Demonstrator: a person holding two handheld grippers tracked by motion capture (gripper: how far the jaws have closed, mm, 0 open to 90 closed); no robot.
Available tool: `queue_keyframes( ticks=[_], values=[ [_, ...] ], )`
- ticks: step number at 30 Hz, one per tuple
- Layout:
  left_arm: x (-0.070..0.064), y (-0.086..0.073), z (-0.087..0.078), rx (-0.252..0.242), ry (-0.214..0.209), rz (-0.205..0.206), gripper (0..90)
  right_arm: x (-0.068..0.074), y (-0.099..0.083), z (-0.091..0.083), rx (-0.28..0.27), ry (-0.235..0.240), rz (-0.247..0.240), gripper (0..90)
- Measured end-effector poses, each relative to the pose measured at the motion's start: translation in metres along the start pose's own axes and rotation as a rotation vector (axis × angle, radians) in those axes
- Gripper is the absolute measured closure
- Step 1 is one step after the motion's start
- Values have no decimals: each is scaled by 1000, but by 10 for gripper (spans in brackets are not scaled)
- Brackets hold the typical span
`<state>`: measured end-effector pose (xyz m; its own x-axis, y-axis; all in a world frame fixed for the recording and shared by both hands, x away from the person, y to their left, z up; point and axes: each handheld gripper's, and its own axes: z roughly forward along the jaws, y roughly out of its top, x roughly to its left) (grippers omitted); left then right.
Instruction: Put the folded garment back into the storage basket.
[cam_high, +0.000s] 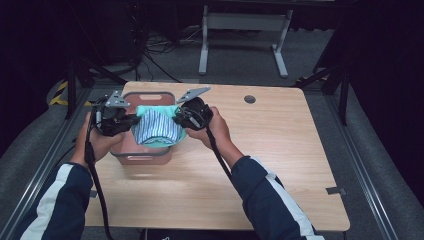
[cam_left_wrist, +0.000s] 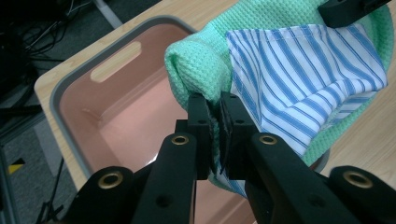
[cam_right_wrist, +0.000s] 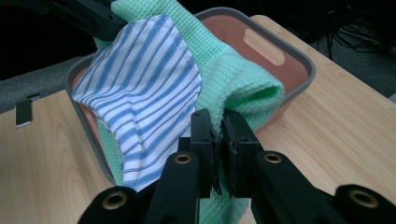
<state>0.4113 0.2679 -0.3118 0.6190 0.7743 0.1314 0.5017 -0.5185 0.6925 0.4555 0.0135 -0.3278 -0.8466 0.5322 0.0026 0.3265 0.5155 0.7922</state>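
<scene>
The left gripper (cam_left_wrist: 217, 109), at the bottom centre of its own view, has its jaws clenched on one edge of a green waffle-weave cloth (cam_left_wrist: 201, 65). The right gripper (cam_right_wrist: 218, 126) is likewise pinched tight on the opposite edge of that cloth, low in the middle of its view. Between the two, the cloth hangs as a sling, and a blue-and-white striped fabric (cam_right_wrist: 140, 93) lies against its inner face; whether this is a second piece or a lining sewn to the green one cannot be told.

In the high view the bundle sits left of centre, held above a pink bin with a grey rim (cam_high: 150, 155), its lower part dipping inside the rim. The bin stands on the wooden counter (cam_high: 280, 150) near its left edge, and its floor, seen in the left gripper view, looks bare.

Judging from this, the work appears to be putting the cloth into the bin, and it is well along: the cloth is lifted and positioned over the opening. What remains is lowering it fully and letting go with both grippers.
</scene>
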Motion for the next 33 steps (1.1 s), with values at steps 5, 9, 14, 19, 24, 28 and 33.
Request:
queue_keyframes(
  ticks=[5, 9, 14, 19, 24, 28, 33],
  values=[
    [7, -8, -2, 1, 12, -25, 842, 6, 7, 12, 1, 17, -11, 836],
    [12, -14, -4, 6, 29, -31, 842, 9, 11, 21, 5, 29, -11, 836],
    [15, -19, -5, 13, 43, -41, 842, 15, 15, 34, 16, 43, -28, 836],
    [18, -23, 1, 29, 60, -57, 841, 20, 17, 44, 28, 51, -40, 835],
    [20, -29, 6, 54, 76, -70, 841, 24, 17, 55, 48, 54, -51, 833],
    [24, -35, 12, 49, 79, -85, 841, 24, 15, 63, 63, 46, -58, 832],
    [26, -38, 20, 48, 81, -90, 837, 21, 12, 69, 74, 48, -46, 828]
  ],
)
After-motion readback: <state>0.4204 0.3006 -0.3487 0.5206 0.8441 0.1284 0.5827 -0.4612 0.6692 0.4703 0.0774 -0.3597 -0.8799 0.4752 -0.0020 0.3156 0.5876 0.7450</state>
